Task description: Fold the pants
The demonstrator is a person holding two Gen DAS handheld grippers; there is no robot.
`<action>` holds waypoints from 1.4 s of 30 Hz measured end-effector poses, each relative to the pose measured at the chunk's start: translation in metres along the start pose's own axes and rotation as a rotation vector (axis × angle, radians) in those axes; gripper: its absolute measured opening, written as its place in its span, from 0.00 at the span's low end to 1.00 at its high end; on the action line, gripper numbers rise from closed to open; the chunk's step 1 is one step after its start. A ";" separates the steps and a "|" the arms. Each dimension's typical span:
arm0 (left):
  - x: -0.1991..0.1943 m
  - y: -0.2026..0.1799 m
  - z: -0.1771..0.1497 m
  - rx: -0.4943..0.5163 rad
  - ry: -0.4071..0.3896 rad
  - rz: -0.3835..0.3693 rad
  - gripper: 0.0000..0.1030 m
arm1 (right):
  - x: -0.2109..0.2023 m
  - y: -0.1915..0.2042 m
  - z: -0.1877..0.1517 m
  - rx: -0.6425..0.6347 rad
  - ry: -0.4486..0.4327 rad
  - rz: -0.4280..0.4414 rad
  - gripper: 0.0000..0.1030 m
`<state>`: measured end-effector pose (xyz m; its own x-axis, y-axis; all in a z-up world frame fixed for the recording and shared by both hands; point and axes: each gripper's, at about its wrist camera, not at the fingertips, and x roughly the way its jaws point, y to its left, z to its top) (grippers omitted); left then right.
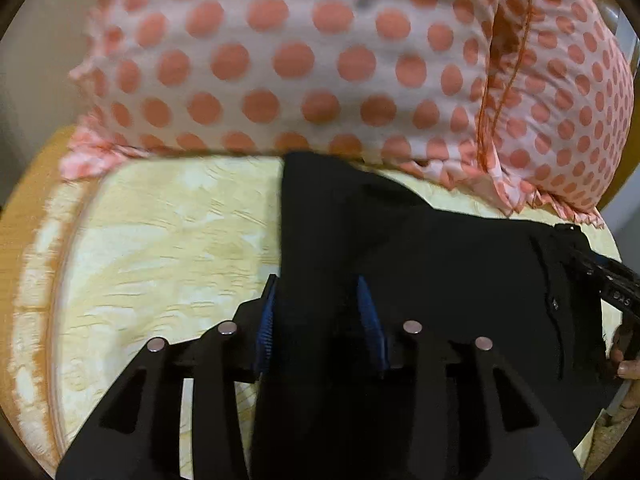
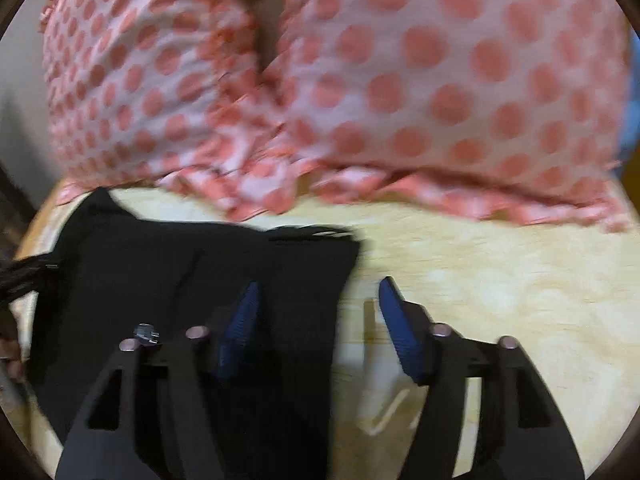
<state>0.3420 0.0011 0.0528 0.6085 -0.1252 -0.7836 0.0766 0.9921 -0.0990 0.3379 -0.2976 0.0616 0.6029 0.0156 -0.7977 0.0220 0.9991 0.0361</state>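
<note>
The black pants (image 1: 420, 248) lie on the yellow patterned bed cover (image 1: 168, 232). In the left wrist view a band of the black cloth runs between the two blue pads; my left gripper (image 1: 320, 300) stands partly open around it. In the right wrist view the pants (image 2: 192, 272) lie at the left. My right gripper (image 2: 318, 292) is open, its left pad (image 2: 240, 320) over the cloth's right edge and its right pad (image 2: 400, 328) over the bare cover. The right gripper also shows at the right edge of the left wrist view (image 1: 612, 284).
Two white pillows with orange dots (image 1: 300, 60) lie along the far side of the bed, with a frilled edge (image 2: 360, 192) close to the pants. A wooden bed frame (image 1: 24, 216) shows at the left. A small white tag (image 2: 380, 408) lies on the cover.
</note>
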 end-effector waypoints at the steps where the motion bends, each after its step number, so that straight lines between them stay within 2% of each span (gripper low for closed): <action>1: -0.011 -0.001 -0.003 0.015 -0.033 0.021 0.52 | -0.018 0.005 -0.004 -0.014 -0.059 -0.040 0.64; 2: -0.028 -0.004 -0.009 0.034 -0.081 0.046 0.58 | -0.033 0.010 -0.009 -0.024 -0.103 -0.058 0.64; 4: -0.055 -0.014 -0.022 0.065 -0.153 0.060 0.81 | -0.064 0.019 -0.022 -0.062 -0.177 -0.027 0.67; 6: -0.075 -0.030 -0.037 0.110 -0.183 0.005 0.85 | -0.082 0.038 -0.039 -0.125 -0.189 0.036 0.69; 8: -0.086 -0.048 -0.057 0.162 -0.171 -0.068 0.90 | -0.090 0.061 -0.059 -0.217 -0.158 0.063 0.70; 10: -0.082 -0.066 -0.072 0.202 -0.113 -0.119 0.91 | -0.087 0.081 -0.076 -0.289 -0.116 0.057 0.71; 12: -0.070 -0.074 -0.079 0.212 -0.052 -0.122 0.91 | -0.076 0.091 -0.087 -0.328 -0.058 0.034 0.74; 13: -0.060 -0.076 -0.082 0.210 -0.018 -0.113 0.91 | -0.062 0.098 -0.093 -0.355 0.008 0.008 0.76; 14: -0.049 -0.076 -0.083 0.200 0.026 -0.099 0.91 | -0.052 0.100 -0.097 -0.360 0.039 -0.005 0.77; 15: -0.036 -0.072 -0.086 0.178 0.088 -0.087 0.91 | -0.051 0.098 -0.098 -0.329 0.016 0.003 0.83; 16: -0.026 -0.069 -0.087 0.151 0.114 -0.098 0.97 | -0.047 0.092 -0.097 -0.280 0.035 0.014 0.85; 17: -0.027 -0.071 -0.087 0.156 0.089 -0.096 0.98 | -0.045 0.087 -0.094 -0.249 0.049 0.033 0.86; 19: -0.024 -0.075 -0.086 0.158 0.095 -0.072 0.98 | -0.042 0.079 -0.091 -0.209 0.058 0.061 0.88; 21: -0.028 -0.073 -0.088 0.136 0.094 -0.067 0.98 | -0.048 0.078 -0.093 -0.185 0.032 0.053 0.88; 24: -0.055 -0.066 -0.101 0.126 0.042 -0.060 0.98 | -0.077 0.079 -0.105 -0.142 -0.045 0.054 0.88; 27: -0.085 -0.058 -0.124 0.145 -0.024 0.027 0.98 | -0.102 0.074 -0.122 -0.072 -0.097 0.086 0.96; 30: -0.103 -0.050 -0.149 0.141 -0.061 0.060 0.98 | -0.115 0.076 -0.147 -0.034 -0.105 0.116 0.96; 35: -0.108 -0.039 -0.182 0.100 -0.036 0.110 0.98 | -0.122 0.097 -0.187 -0.037 -0.106 0.079 0.96; 42: -0.106 -0.037 -0.201 0.081 -0.025 0.132 0.98 | -0.120 0.112 -0.208 -0.039 -0.099 0.044 0.96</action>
<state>0.1159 -0.0225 0.0160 0.6370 0.0055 -0.7708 0.0576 0.9968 0.0547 0.1019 -0.1789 0.0357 0.6784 0.0571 -0.7325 -0.0359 0.9984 0.0446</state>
